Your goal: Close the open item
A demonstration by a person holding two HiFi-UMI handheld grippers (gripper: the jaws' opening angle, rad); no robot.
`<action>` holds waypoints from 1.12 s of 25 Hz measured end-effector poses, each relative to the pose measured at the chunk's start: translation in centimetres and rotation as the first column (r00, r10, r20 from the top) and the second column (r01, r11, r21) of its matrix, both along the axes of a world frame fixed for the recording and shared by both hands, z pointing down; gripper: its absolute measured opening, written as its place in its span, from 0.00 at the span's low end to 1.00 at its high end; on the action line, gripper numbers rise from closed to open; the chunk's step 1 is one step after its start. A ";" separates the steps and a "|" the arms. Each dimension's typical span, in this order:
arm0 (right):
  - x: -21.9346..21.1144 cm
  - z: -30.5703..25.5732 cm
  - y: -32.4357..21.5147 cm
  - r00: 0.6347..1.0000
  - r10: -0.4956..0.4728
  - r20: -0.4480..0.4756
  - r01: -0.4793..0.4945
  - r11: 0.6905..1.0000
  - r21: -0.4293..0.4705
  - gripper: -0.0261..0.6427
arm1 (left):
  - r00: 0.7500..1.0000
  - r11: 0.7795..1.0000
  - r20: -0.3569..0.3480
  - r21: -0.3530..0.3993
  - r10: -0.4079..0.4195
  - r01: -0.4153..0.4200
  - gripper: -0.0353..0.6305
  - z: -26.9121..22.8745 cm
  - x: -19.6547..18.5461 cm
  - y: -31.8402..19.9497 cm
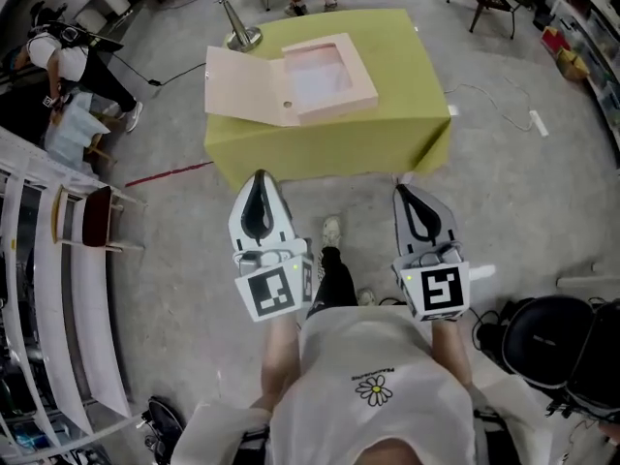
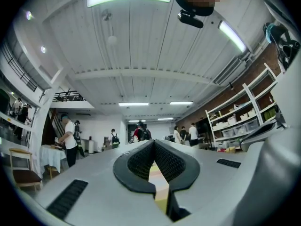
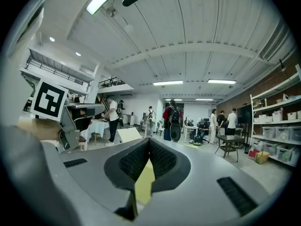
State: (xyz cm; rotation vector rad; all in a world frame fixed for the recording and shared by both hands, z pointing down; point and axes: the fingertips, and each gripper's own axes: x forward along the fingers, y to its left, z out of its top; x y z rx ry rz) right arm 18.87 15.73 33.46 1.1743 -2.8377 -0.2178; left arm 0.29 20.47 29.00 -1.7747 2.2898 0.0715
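Note:
A flat pale pink box (image 1: 327,77) lies open on the yellow-green table (image 1: 412,90). Its lid (image 1: 244,92) is folded out flat to the left. Both grippers hang short of the table's near edge, close to my body, and point toward it. My left gripper (image 1: 260,178) is shut with nothing in it, and my right gripper (image 1: 402,191) is also shut and empty. In the left gripper view the black pads (image 2: 141,161) meet at the tip, with yellow cloth showing in the gap behind. The right gripper view shows its pads (image 3: 134,160) closed the same way.
A metal lamp base (image 1: 242,35) stands at the table's far left corner. A chair (image 1: 93,217) and white shelving are at the left. Black gear (image 1: 542,342) lies on the floor at the right. A person (image 1: 60,58) crouches far left; another stands beyond the table.

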 end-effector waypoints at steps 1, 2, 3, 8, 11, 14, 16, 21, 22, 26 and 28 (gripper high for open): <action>0.0 0.2 -0.8 1.000 0.015 0.000 -0.015 1.000 -0.007 0.06 | 1.000 1.000 -0.003 -0.001 0.011 -0.011 0.07 0.2 -0.1 -1.1; 0.0 0.3 -1.6 1.000 0.026 -0.002 -0.026 1.000 -0.012 0.06 | 1.000 1.000 -0.005 -0.005 0.021 -0.022 0.07 0.4 -0.3 -2.1; -0.2 0.3 -2.5 0.999 0.031 -0.010 -0.031 0.999 -0.008 0.06 | 1.000 0.999 -0.006 -0.009 0.030 -0.030 0.08 0.5 -0.5 -3.2; -2.6 0.5 -7.1 0.998 0.055 -0.029 -0.055 0.998 0.004 0.06 | 0.998 0.998 -0.011 -0.013 0.068 -0.069 0.07 1.1 -2.6 -8.1; -5.0 0.5 -10.3 0.997 0.060 -0.043 -0.060 0.998 0.014 0.06 | 0.996 0.996 -0.026 -0.010 0.087 -0.087 0.07 1.1 -4.5 -11.4; -7.7 0.2 -13.6 0.996 0.069 -0.050 -0.068 0.997 0.023 0.06 | 0.995 0.995 -0.027 0.007 0.095 -0.095 0.07 0.8 -6.7 -14.8; -9.5 -0.3 -15.9 0.995 0.082 -0.057 -0.080 0.996 0.043 0.06 | 0.994 0.995 -0.060 0.032 0.096 -0.094 0.07 0.3 -8.2 -17.1; -14.3 -2.2 -22.0 0.990 0.121 -0.074 -0.114 0.990 0.088 0.06 | 0.993 0.992 -0.013 0.038 0.118 -0.117 0.07 -1.3 -12.5 -23.3; -15.3 -2.7 -23.3 0.990 0.125 -0.063 -0.119 0.989 0.085 0.06 | 0.992 0.992 -0.003 0.035 0.123 -0.122 0.07 -1.6 -13.5 -24.5; -18.5 -3.9 -27.6 0.987 0.149 -0.055 -0.144 0.986 0.088 0.06 | 0.991 0.990 -0.016 0.045 0.136 -0.135 0.07 -2.6 -17.1 -28.9; -19.6 -4.0 -29.3 0.985 0.163 -0.050 -0.158 0.983 0.092 0.06 | 0.991 0.990 -0.029 0.048 0.133 -0.131 0.07 -2.5 -18.7 -30.7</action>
